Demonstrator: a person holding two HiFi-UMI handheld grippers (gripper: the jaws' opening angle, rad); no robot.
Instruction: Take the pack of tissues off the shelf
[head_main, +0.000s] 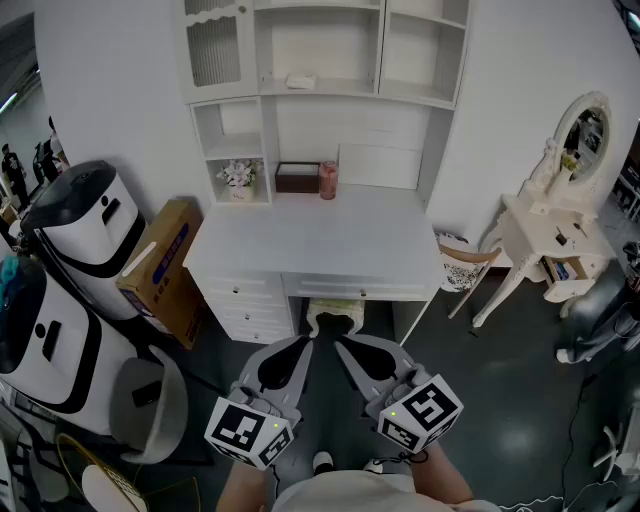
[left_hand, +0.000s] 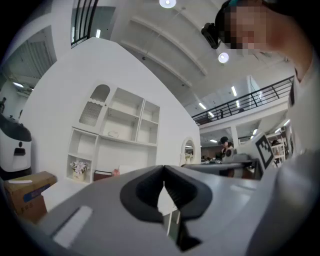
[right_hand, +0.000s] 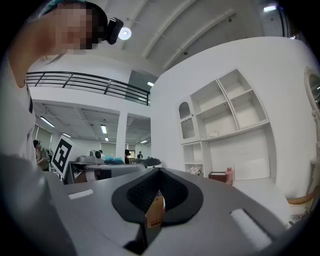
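The pack of tissues (head_main: 300, 80) is small and white and lies on the middle shelf of the white hutch above the desk (head_main: 320, 245). It also shows as a pale lump, the tissues (left_hand: 114, 134) in the left gripper view and the tissues (right_hand: 213, 134) in the right gripper view. My left gripper (head_main: 303, 343) and right gripper (head_main: 343, 345) are held low in front of the desk, side by side, far from the shelf. Both point toward the desk. Each one's jaws meet at the tips with nothing between them, left gripper (left_hand: 164, 172) and right gripper (right_hand: 159, 172).
On the desk's back stand a flower pot (head_main: 238, 178), a brown box (head_main: 297, 177) and a pink jar (head_main: 328, 180). A stool (head_main: 335, 318) sits under the desk. A cardboard box (head_main: 165, 265) and white machines (head_main: 85, 225) stand left; a vanity table (head_main: 560, 230) and chair (head_main: 465, 265) right.
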